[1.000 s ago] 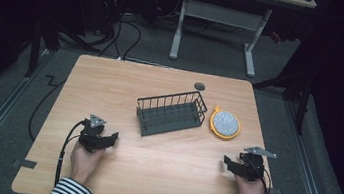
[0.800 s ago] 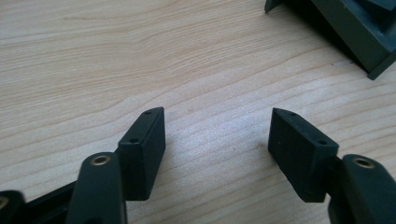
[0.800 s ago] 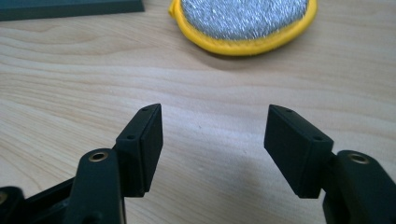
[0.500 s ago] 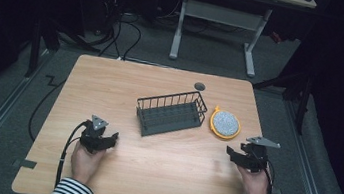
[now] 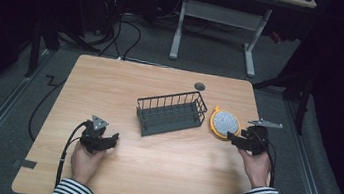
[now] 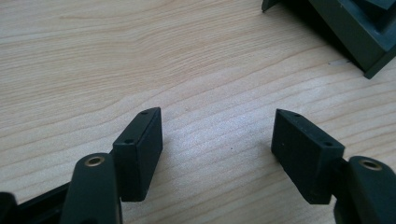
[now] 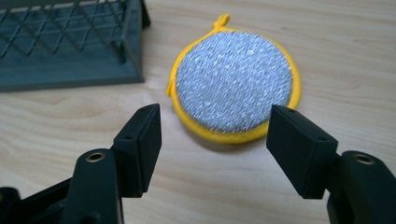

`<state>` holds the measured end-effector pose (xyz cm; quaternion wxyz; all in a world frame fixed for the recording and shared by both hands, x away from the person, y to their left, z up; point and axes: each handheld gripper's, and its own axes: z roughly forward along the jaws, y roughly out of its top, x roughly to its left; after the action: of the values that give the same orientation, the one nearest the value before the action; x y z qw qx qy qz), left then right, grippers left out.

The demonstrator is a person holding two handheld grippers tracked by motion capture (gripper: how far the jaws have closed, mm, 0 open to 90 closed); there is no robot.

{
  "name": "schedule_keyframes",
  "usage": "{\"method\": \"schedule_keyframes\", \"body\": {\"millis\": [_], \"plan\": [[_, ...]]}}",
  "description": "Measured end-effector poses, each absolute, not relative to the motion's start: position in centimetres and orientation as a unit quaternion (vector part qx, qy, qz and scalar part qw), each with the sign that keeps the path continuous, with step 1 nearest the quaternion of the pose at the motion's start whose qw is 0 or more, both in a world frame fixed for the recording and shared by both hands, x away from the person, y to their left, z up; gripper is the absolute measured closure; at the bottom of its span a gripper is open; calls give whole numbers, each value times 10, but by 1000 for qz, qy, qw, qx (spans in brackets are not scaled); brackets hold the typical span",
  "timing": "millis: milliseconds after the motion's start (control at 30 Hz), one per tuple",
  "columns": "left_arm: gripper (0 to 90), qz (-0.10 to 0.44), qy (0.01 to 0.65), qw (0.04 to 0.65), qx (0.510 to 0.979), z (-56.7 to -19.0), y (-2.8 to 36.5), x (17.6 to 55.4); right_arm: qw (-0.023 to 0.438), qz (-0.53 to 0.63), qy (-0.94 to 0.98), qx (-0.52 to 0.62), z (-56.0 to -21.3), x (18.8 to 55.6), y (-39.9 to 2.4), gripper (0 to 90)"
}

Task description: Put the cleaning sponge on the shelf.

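- Right gripper [image 5: 233, 138] has moved up the desk [image 5: 126, 86] toward the round scrubber pad [image 5: 225, 122] since the earlier frames; it started near the desk's right front corner. Its jaws have just been shifting slightly, with nothing between them.
- Left gripper [image 5: 112, 139] sits near the front left of the desk, jaws wide, bare wood between them in the left gripper view [image 6: 217, 135]. It holds nothing.
- Right gripper jaws wide and empty, and the pad [image 7: 236, 81] lies straight ahead just past the tips in the right gripper view, flat on the desk.
- Pad is round with a yellow rim and silver face, so no long axis. Its small loop points away from the gripper.
- Right hand is clearly nearer to the pad; the left is well apart from it.
- Dark wire basket [image 5: 172, 113] is just left of the pad, apart from it, long axis running across the desk, and looks empty.
- Likely next: push forward, close on the pad rim.
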<state>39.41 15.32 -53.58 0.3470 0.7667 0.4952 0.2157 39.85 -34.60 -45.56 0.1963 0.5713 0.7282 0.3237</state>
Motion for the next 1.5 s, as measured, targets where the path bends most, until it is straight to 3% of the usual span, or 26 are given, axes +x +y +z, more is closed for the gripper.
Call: {"method": "schedule_keyframes", "body": {"millis": [167,833,1133,1500], "plan": [[340,216,495,347,767,-536,153,394,205,324,715,584,-447,412,-349,334],[337,216,496,347,766,-536,153,395,157,287,728,602,-436,476,-351,368],[336,216,496,347,766,-536,153,395,148,236,735,619,-454,498,-350,373],[336,216,496,348,766,-536,153,395,94,230,719,649,-474,507,-370,330]]}}
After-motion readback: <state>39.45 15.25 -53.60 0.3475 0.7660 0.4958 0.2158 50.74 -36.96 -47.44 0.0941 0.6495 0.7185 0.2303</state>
